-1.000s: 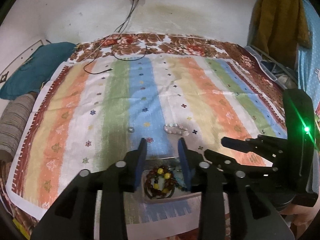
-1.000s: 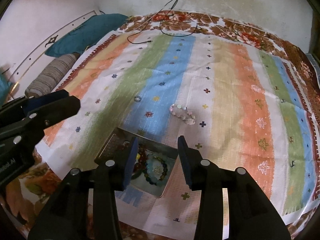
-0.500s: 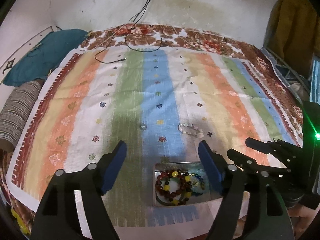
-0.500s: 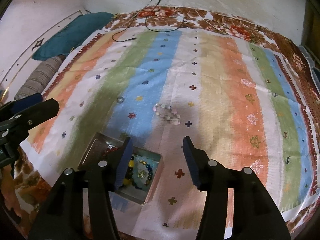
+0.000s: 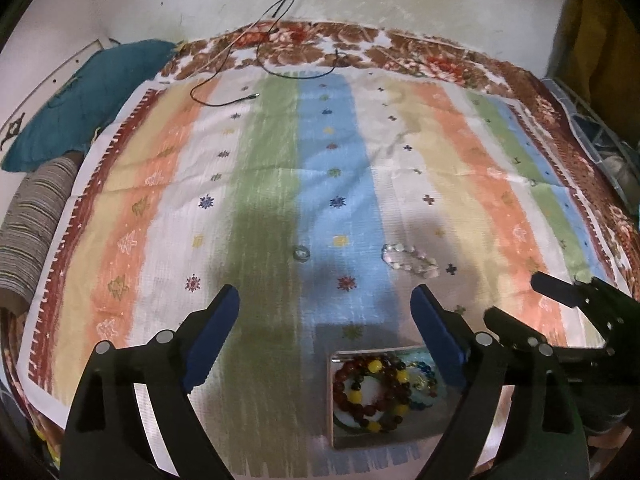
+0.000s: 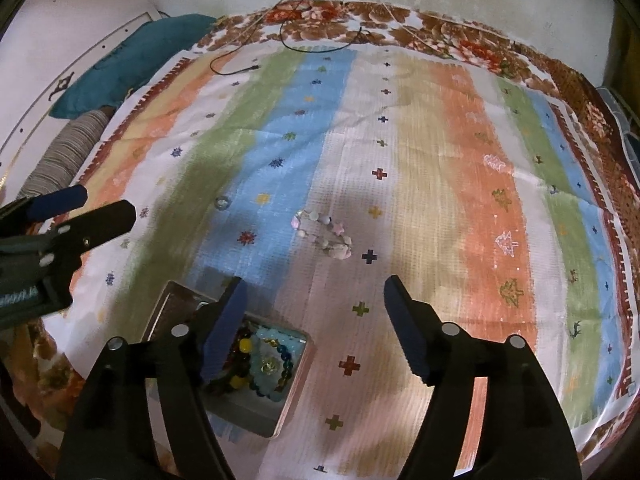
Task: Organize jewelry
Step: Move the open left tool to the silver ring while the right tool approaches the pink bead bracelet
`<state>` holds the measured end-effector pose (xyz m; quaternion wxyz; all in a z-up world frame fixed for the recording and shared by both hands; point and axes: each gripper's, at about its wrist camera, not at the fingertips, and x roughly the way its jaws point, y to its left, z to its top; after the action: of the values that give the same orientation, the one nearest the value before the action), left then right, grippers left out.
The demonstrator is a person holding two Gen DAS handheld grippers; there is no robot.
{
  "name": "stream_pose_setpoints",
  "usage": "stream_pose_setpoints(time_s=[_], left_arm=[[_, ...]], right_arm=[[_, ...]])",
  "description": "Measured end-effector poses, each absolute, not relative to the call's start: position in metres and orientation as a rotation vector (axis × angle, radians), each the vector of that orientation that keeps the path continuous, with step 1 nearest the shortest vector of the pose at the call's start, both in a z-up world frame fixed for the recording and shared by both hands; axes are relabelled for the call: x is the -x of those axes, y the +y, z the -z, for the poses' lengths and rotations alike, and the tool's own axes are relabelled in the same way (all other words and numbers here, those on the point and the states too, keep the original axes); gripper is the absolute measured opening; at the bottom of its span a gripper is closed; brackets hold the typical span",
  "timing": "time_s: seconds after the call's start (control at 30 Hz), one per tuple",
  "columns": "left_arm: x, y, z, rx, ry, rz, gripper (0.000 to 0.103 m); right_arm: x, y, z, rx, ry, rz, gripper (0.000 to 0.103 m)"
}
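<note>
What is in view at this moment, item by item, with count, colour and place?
tin: 1, silver, near edge of cloth
beaded bracelets: several, dark red, yellow and blue, inside the tin
pale bracelet: 1, white-pink, on cloth beyond the tin
ring: 1, silvery, on cloth left of pale bracelet
cloth: 1, striped orange, green, blue and white, spread over the bed
cable: 1, black, far end of cloth
pillow: 1, teal, far left
bolster: 1, grey striped, left edge
left gripper: 1, black with blue pads, open
right gripper: 1, black with blue pads, open
</note>
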<state>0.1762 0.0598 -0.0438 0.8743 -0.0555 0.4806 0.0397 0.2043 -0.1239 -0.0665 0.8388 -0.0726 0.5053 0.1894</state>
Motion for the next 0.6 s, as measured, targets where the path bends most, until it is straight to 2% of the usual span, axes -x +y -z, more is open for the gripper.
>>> stream_pose_setpoints(time_s=[0.17,0.6], left_arm=[[-0.189,0.06,0.05,0.102,1.018,-0.099,0.087],[-0.21,0.062,0.062,0.087,1.042,-0.102,0.088]], right_arm=[[-0.212,-0.122,0.067,0.185,1.058,-0.393,0.078],[-0.236,-0.112,0.085,0.211,1.096,-0.39,0.078]])
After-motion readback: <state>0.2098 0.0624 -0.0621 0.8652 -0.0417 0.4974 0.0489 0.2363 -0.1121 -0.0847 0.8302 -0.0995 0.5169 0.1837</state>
